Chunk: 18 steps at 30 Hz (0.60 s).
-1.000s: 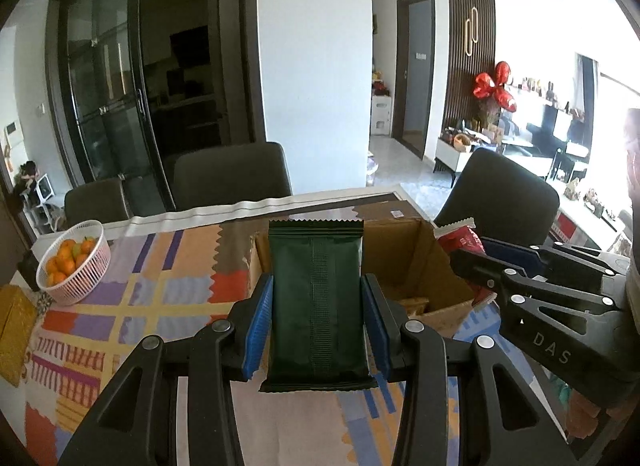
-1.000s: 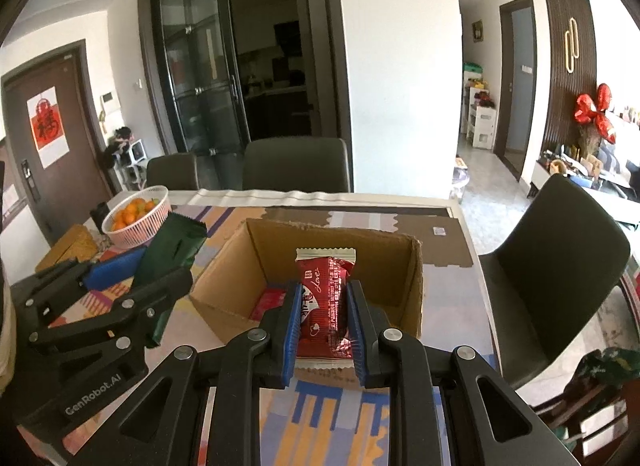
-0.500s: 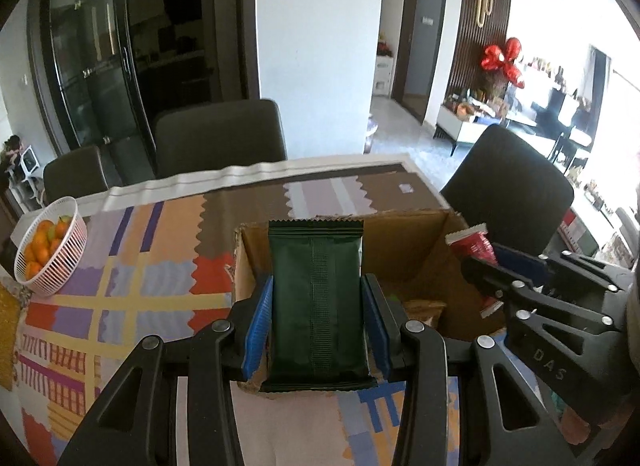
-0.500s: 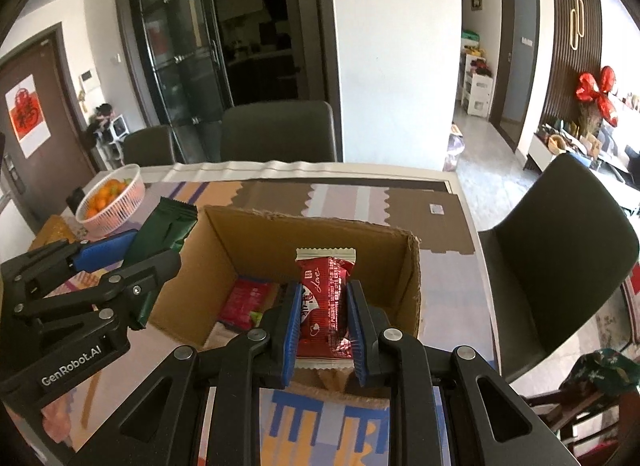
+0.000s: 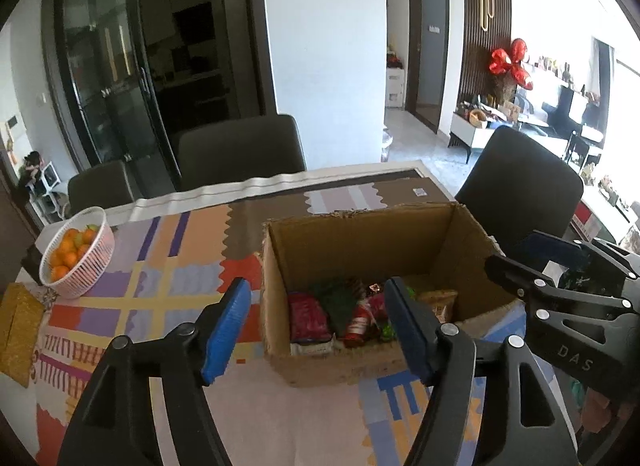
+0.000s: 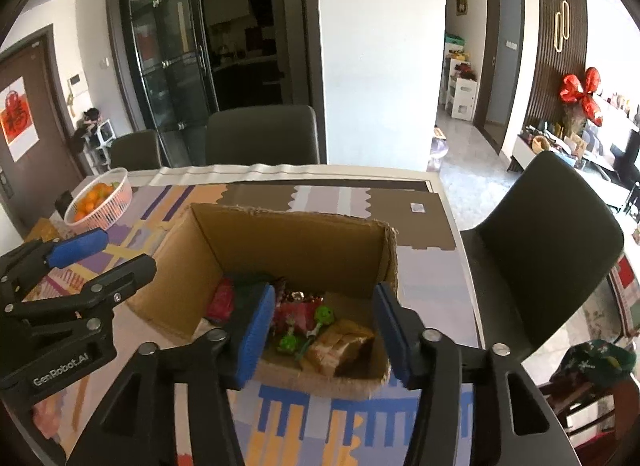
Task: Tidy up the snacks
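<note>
White pillar [image 5: 326, 53], dark glass doors [image 5: 116, 77], dark chairs [image 6: 262, 133], sunlit room

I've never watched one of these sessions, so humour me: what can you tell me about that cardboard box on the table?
The cardboard box is plain brown corrugated card, open at the top, its cut rims rough and frayed. It stands upright on the patterned tablecloth. Inside lie wrapped snacks: red packets, a dark green one, small green sweets and a tan packet.

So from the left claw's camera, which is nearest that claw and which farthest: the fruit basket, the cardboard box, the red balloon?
1. Cardboard box, just beyond the left claw.
2. Fruit basket, far left on the table.
3. Red balloon, against the far right wall.
</note>
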Motion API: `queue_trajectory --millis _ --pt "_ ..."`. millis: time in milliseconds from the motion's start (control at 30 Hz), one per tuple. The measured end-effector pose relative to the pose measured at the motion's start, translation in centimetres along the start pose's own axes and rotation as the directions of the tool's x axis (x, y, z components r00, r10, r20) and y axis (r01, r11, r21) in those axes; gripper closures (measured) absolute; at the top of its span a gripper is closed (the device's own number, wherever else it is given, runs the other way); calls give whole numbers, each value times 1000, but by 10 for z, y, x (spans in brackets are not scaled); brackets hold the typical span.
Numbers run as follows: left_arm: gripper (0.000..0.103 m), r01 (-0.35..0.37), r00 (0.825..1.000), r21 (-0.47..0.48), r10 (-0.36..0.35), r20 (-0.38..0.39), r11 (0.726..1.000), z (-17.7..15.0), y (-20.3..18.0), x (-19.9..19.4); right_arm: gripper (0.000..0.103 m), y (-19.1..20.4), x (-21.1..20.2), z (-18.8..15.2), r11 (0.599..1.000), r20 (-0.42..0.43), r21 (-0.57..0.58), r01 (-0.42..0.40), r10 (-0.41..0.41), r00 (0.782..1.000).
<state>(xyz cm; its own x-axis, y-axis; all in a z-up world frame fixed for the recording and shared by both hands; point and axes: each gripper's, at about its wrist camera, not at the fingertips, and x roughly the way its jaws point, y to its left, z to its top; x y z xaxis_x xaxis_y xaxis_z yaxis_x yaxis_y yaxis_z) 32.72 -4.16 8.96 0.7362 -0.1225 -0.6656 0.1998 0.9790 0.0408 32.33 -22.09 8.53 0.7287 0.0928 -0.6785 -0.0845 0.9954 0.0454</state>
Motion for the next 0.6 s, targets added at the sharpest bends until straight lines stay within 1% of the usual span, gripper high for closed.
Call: queue_trajectory --millis 200,267,467,500,600 --pt "19 -20 997 -16 21 69 1000 -21 1 -38 36 5 -33 -19 1000 70 -20 22 -20 997" --pt "16 -29 995 -17 30 96 999 -29 1 -51 31 7 -45 -25 999 94 -20 32 -30 995" --pt "6 -71 981 -19 73 178 997 -57 -5 -89 21 8 -82 -49 999 166 -15 42 -39 985" --pt "4 -75 979 -24 78 188 997 -61 -6 -93 20 9 -86 -53 999 170 -15 38 -35 985" --pt "2 -71 975 -39 78 210 997 -74 -7 -107 19 9 -99 -67 1000 184 -5 29 -27 983"
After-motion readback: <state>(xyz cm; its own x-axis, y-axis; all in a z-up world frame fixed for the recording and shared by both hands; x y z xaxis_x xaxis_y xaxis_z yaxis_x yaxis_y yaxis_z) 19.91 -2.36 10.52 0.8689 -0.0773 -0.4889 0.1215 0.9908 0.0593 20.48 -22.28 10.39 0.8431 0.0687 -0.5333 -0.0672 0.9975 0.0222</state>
